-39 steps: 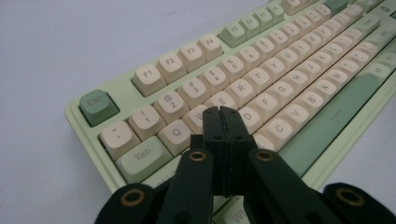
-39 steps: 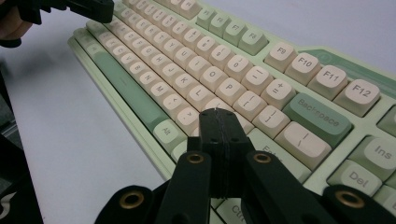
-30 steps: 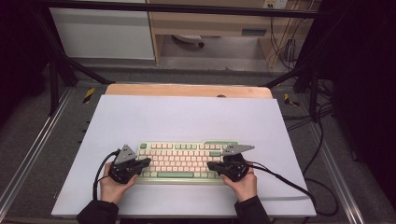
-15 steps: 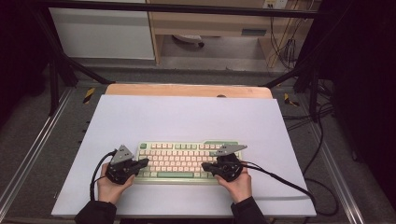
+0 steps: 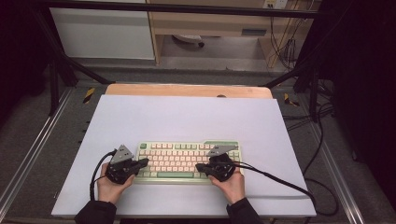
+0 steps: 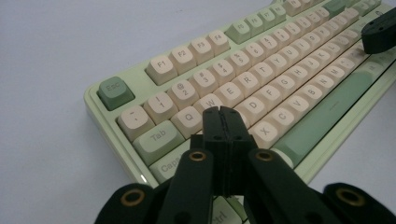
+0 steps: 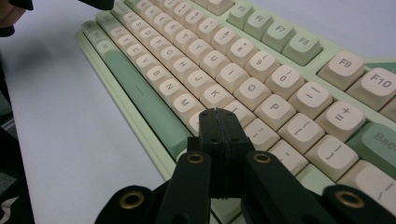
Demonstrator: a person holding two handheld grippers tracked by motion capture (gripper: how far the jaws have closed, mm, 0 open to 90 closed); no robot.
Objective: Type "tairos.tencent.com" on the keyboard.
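A pale green keyboard (image 5: pixel 187 161) with cream keys lies on the white table near its front edge. My left gripper (image 5: pixel 144 162) rests over the keyboard's left end, jaws pressed together with nothing between them; in the left gripper view its tip (image 6: pixel 223 112) hovers over the keyboard (image 6: pixel 261 88) near the A and S keys. My right gripper (image 5: pixel 198 166) sits over the right half of the keys, also shut and empty; in the right gripper view its tip (image 7: pixel 218 114) is above the keyboard (image 7: pixel 224 70) near the L key.
The white table top (image 5: pixel 187 119) stretches wide behind and beside the keyboard, with a wooden strip (image 5: pixel 187 89) at its far edge. A black cable (image 5: pixel 280 179) trails right from the right gripper. Metal frame rails and floor cables surround the table.
The right gripper has slid left along the keyboard toward its middle. The left gripper has stayed put.
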